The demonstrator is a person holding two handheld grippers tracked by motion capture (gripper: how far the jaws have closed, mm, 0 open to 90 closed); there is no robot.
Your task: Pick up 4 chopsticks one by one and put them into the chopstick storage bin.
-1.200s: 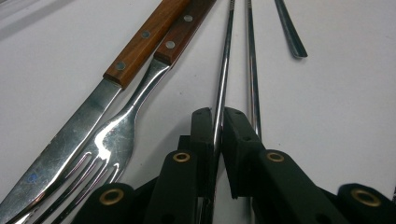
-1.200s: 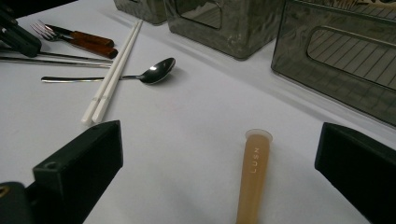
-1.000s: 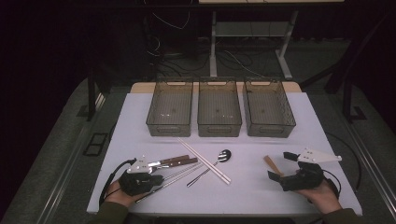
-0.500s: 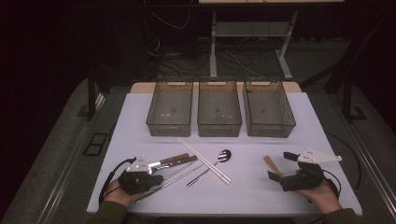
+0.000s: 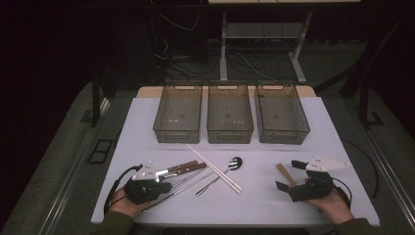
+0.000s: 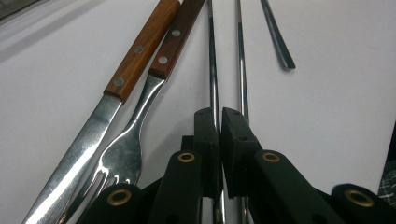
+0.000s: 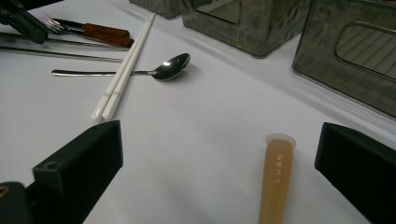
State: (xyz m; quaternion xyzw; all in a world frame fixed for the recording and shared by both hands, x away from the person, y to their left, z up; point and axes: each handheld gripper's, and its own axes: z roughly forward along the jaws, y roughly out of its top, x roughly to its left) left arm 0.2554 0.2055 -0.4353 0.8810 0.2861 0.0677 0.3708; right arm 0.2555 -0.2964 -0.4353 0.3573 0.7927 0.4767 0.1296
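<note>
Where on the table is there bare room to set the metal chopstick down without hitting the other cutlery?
Bare table lies between the white chopsticks and the tan stick at the right tool. Another bare strip lies between the left bin and the wood-handled cutlery. It is crowded around the left tool out to the spoon.

The room around the white table (image 5: 254,196) is dark; light falls from above. Glare streaks the knife blade (image 6: 70,163) and fork (image 6: 119,158). Soft shadows, near jaws slightly blurred
</note>
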